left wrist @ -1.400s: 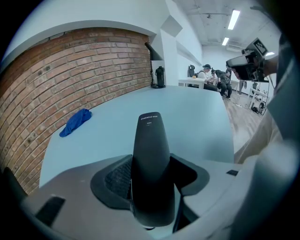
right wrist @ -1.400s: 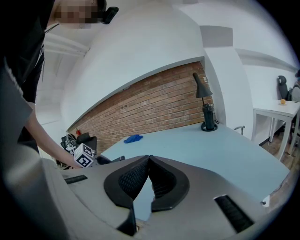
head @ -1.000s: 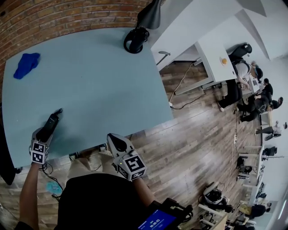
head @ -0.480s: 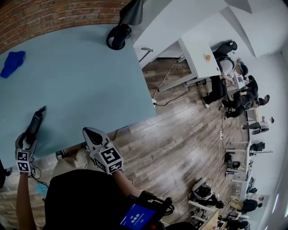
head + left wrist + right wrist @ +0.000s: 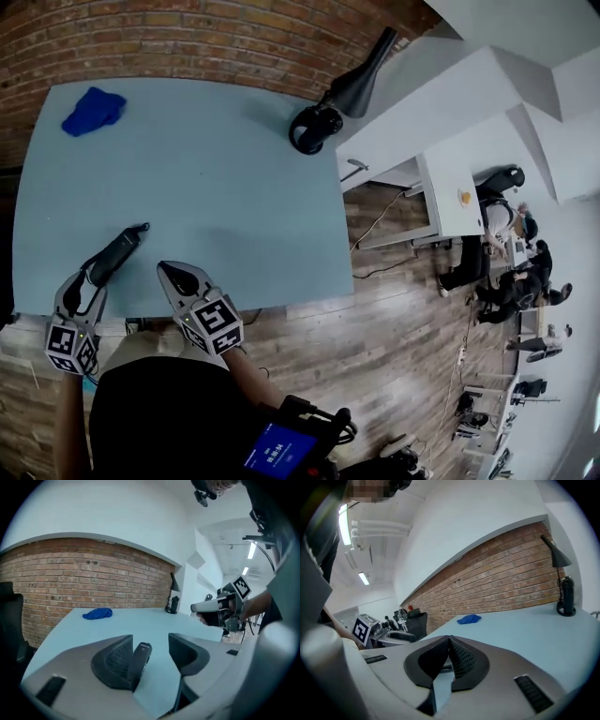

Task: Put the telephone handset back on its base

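A black telephone handset (image 5: 114, 255) lies on the pale blue table (image 5: 234, 187) near its front left edge. My left gripper (image 5: 84, 283) is around the handset's near end. In the left gripper view the handset (image 5: 139, 660) leans on the left pad, with a gap to the right pad. The jaws are closing. My right gripper (image 5: 171, 274) is shut and empty at the table's front edge, just right of the handset; its pads meet in the right gripper view (image 5: 449, 641). A black ring-shaped stand (image 5: 314, 127) sits at the far right edge.
A crumpled blue cloth (image 5: 94, 110) lies at the far left corner. A dark cone-shaped lamp head (image 5: 366, 75) hangs over the stand. A brick wall (image 5: 234, 37) runs behind the table. White desks and wood floor are to the right.
The head view has swung, so the table sits differently in frame. My right gripper has come in over the table's front edge beside the handset. The left gripper stays at the handset's near end.
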A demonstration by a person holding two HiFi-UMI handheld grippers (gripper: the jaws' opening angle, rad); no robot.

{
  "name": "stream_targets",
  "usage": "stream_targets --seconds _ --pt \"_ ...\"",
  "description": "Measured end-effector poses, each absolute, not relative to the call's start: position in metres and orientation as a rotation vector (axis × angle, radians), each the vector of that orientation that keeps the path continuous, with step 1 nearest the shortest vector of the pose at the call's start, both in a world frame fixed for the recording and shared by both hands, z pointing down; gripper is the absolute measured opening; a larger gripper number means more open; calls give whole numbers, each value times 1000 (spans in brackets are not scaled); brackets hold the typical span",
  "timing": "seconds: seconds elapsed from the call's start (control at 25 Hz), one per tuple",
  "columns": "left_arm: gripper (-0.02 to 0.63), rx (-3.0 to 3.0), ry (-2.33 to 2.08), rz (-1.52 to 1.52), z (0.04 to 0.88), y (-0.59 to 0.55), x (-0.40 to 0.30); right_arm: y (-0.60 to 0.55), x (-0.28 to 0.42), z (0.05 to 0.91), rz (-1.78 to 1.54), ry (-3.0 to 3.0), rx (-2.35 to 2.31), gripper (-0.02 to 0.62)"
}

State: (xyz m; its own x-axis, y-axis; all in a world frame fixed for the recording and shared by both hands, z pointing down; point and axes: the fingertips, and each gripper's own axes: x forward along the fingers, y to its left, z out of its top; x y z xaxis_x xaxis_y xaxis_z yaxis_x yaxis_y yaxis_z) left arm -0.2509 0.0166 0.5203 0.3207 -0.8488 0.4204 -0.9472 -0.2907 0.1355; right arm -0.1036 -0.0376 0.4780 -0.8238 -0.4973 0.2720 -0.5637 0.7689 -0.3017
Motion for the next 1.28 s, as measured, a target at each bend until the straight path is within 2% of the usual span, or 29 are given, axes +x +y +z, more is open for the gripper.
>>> stream_targets --seconds 0.16,0.44,0.48,0.6,0.64,0.72,0.84,1.0,1.28 --pt "272 2361 -1707 282 454 -13 -271 -48 -161 444 402 -2877 691 17" --pt "272 2667 -1804 121 309 -34 -295 -64 -226 322 107 -3089 661 17" --pt "259 2705 -1810 98 293 -30 -297 -63 -230 308 101 -3114 679 18" --pt "110 2810 -1801 53 273 -16 -300 -54 -243 284 140 -3165 698 17" --pt "62 2833 -1779 61 279 -14 -301 -49 -247 286 135 -3161 699 17" --pt "31 2818 -1717 95 307 -11 -305 -38 -254 307 128 -3120 698 17" --pt "29 2680 -1607 58 358 -8 -309 -19 -260 364 166 -3018 678 17" --pt "29 2604 -1498 241 428 1 -310 6 -254 449 339 -2852 749 17" --pt "29 2599 -1311 442 501 21 -323 31 -234 513 473 -2689 868 17"
